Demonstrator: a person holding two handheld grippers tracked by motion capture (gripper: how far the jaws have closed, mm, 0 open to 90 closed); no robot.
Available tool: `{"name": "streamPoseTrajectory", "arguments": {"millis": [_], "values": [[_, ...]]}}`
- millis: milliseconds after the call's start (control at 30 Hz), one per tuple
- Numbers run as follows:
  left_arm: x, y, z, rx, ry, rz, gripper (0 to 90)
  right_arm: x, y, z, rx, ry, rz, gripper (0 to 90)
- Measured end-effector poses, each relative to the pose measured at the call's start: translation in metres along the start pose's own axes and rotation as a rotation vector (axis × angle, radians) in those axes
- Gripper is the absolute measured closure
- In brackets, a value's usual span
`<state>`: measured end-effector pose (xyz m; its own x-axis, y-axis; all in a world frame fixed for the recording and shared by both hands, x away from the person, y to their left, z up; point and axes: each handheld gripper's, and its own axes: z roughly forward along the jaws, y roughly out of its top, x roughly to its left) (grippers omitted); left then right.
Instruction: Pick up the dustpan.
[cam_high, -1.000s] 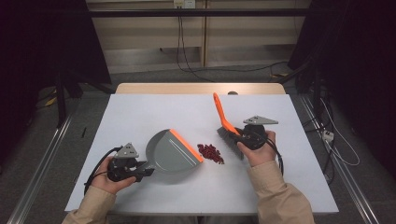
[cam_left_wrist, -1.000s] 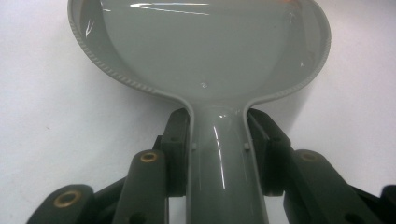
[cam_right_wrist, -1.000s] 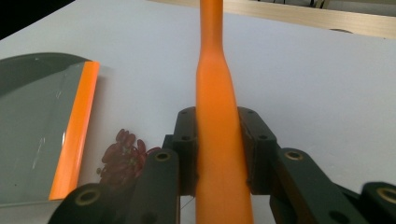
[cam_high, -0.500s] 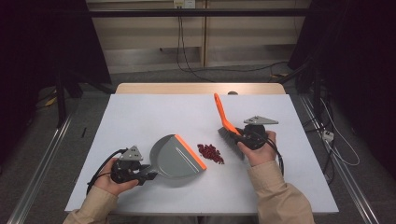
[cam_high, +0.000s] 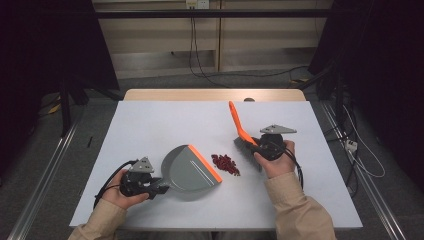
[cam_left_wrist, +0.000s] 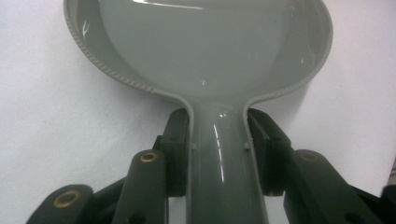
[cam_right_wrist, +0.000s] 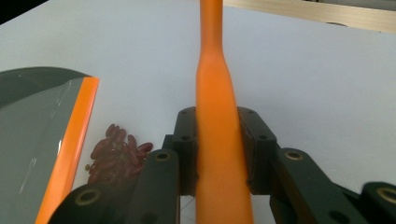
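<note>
On a white worktop (cam_high: 160, 125), the left gripper (cam_high: 142, 182) is clamped on the handle of a grey dustpan (cam_high: 187, 169) lying flat, its orange lip facing a small pile of red beans (cam_high: 225, 163) just beside it. The right gripper (cam_high: 267, 146) grips an orange-handled brush (cam_high: 239, 125), handle tilted up and away, bristles down right of the beans. Both forearms reach in from the near edge. The left gripper view shows the pan's hollow (cam_left_wrist: 205, 42); the right gripper view shows beans (cam_right_wrist: 114, 151) close by the lip.
</note>
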<state>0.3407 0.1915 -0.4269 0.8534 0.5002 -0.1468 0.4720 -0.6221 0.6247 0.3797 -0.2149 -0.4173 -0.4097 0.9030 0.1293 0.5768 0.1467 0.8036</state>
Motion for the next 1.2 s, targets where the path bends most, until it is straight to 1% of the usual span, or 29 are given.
{"name": "streamPoseTrajectory", "arguments": {"millis": [33, 100, 133, 200, 233, 300, 367, 533, 633, 667, 700, 800, 833, 867, 933, 967, 1033, 1067, 1100, 1133, 1167, 1200], "values": [[0.000, 0.000, 0.000, 0.006, 0.014, 0.004, 62.7, 0.000, 0.000, 0.000, 0.000, 0.000, -0.002, 71.4], [0.000, 0.000, 0.000, 0.009, 0.011, 0.006, 62.7, 0.000, 0.000, 0.001, 0.004, 0.000, 0.001, 71.3], [0.000, 0.000, 0.000, 0.009, -0.005, 0.009, 62.7, -0.001, -0.001, 0.001, 0.006, -0.002, -0.001, 71.3], [0.000, 0.000, 0.001, 0.014, -0.011, 0.011, 62.7, -0.001, -0.001, 0.001, 0.008, -0.004, -0.003, 71.3], [0.000, 0.000, 0.001, 0.018, -0.009, 0.020, 62.6, -0.001, -0.001, 0.001, 0.007, -0.004, -0.001, 71.3], [-0.001, 0.000, 0.002, 0.020, -0.019, 0.021, 62.6, -0.001, -0.001, 0.002, 0.009, -0.008, 0.000, 71.3], [-0.002, 0.000, 0.003, 0.021, -0.025, 0.027, 62.5, -0.001, -0.001, 0.003, 0.008, -0.015, -0.009, 71.3], [-0.005, 0.001, 0.005, 0.028, -0.047, 0.036, 62.5, 0.000, -0.001, 0.006, 0.010, -0.027, -0.013, 71.3], [-0.005, 0.002, 0.007, 0.038, -0.056, 0.053, 62.4, 0.001, -0.001, 0.009, 0.012, -0.032, -0.028, 71.3], [-0.006, 0.002, 0.008, 0.030, -0.061, 0.043, 62.3, 0.001, -0.001, 0.009, 0.013, -0.033, -0.029, 71.3], [-0.006, 0.002, 0.009, 0.039, -0.063, 0.050, 62.2, 0.002, -0.001, 0.009, 0.013, -0.034, -0.028, 71.3], [-0.007, 0.002, 0.011, 0.048, -0.049, 0.053, 62.1, 0.003, -0.001, 0.010, 0.024, -0.039, -0.060, 71.0], [-0.008, 0.002, 0.010, 0.043, -0.048, 0.044, 62.1, 0.004, -0.001, 0.009, 0.029, -0.036, -0.064, 71.0], [-0.007, 0.003, 0.010, 0.046, -0.044, 0.049, 62.1, 0.005, -0.001, 0.009, 0.032, -0.032, -0.071, 70.9], [-0.007, 0.003, 0.010, 0.053, -0.044, 0.051, 61.9, 0.006, -0.001, 0.008, 0.041, -0.035, -0.082, 70.6], [-0.008, 0.003, 0.011, 0.051, -0.044, 0.041, 61.8, 0.006, 0.000, 0.008, 0.047, -0.038, -0.086, 70.5], [-0.008, 0.004, 0.011, 0.060, -0.042, 0.040, 61.4, 0.007, 0.001, 0.008, 0.062, -0.042, -0.094, 69.8], [-0.008, 0.004, 0.010, 0.057, -0.043, 0.037, 60.5, 0.007, 0.002, 0.008, 0.065, -0.045, -0.098, 69.0], [-0.009, 0.005, 0.010, 0.056, -0.030, 0.034, 58.1, 0.007, 0.003, 0.008, 0.075, -0.051, -0.105, 68.3], [-0.008, 0.005, 0.009, 0.058, -0.035, 0.033, 55.9, 0.007, 0.004, 0.008, 0.083, -0.053, -0.115, 67.3], [-0.008, 0.005, 0.008, 0.063, -0.028, 0.035, 53.6, 0.008, 0.005, 0.007, 0.088, -0.058, -0.115, 66.7], [-0.009, 0.005, 0.009, 0.062, -0.027, 0.035, 53.3, 0.008, 0.006, 0.006, 0.088, -0.061, -0.127, 66.8]]}}
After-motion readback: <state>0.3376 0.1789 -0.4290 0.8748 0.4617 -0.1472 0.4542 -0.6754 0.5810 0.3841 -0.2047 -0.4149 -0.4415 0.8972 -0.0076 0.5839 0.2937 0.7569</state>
